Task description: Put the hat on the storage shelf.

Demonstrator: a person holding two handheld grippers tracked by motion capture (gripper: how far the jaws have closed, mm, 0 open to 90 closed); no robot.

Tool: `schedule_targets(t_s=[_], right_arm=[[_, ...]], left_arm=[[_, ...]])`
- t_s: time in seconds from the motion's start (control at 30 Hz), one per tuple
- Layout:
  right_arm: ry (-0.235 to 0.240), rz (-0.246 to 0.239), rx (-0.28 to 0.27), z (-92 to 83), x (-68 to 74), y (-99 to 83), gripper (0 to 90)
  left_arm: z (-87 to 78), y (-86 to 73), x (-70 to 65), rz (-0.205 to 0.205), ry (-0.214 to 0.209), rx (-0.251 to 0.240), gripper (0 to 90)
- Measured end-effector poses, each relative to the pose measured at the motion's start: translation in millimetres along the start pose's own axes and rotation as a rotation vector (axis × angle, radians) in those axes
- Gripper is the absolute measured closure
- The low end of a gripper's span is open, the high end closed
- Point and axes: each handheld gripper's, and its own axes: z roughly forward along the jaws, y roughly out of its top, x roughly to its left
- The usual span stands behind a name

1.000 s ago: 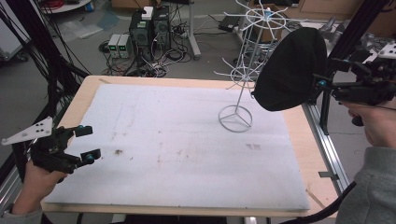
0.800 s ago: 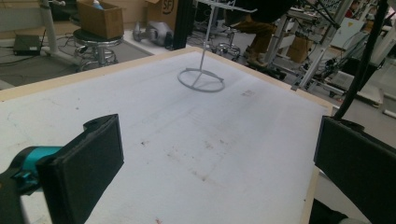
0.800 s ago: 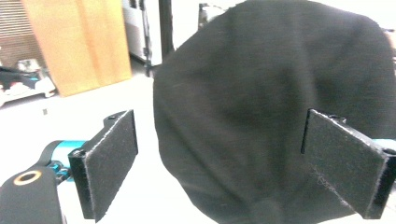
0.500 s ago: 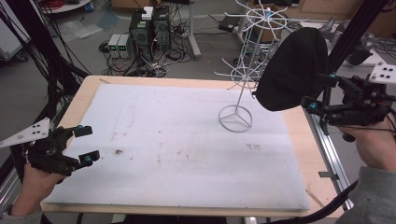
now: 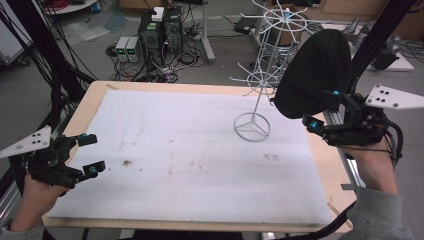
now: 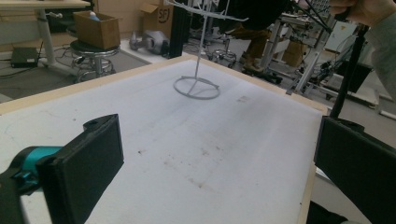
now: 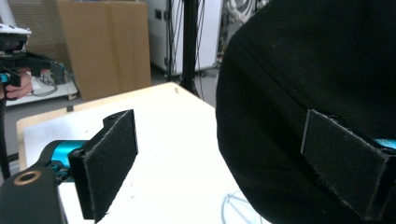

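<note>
Right gripper [image 5: 320, 109] — jaws spread, held in a raised hand [image 5: 372, 162] past the right edge of the tabletop [image 5: 200, 145]; a black cap [image 5: 315, 75] hangs on the wire rack [image 5: 260, 80] just in front, its fabric lying before the far jaw, contact unclear. Left gripper [image 5: 91, 154] — jaws likewise apart and empty, held low at the near left corner, forearm entering from below. The rack's ring base [image 5: 252, 126] stands toward the far right of the white mat.
</note>
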Motion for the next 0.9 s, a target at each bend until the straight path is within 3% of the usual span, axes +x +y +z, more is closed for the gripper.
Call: schedule_targets(t_s=[0.13, 0.37, 0.47, 0.77, 0.9], right_arm=[[-0.025, 0.009, -0.009, -1.2, 4.5, -5.2, 10.1], [-0.030, 0.027, -0.031, -5.7, 8.9, -16.3, 10.1], [-0.041, 0.031, -0.015, -4.7, 9.8, -22.7, 10.1], [-0.041, 0.068, -0.021, -3.6, 10.3, -42.2, 10.1], [-0.010, 0.096, -0.052, -2.6, 16.1, -50.0, 10.1]], left_arm=[[-1.2, 1.2, -1.3, 0.005, -0.001, -0.004, 1.7], [-3.3, 2.6, -1.8, 0.010, -0.007, -0.014, 1.7], [-2.8, 2.7, -1.5, 0.013, -0.010, -0.010, 1.7], [-0.7, 3.2, -1.2, 0.015, -0.015, -0.012, 1.7], [-0.5, 3.4, -1.4, 0.016, -0.018, -0.016, 1.7]])
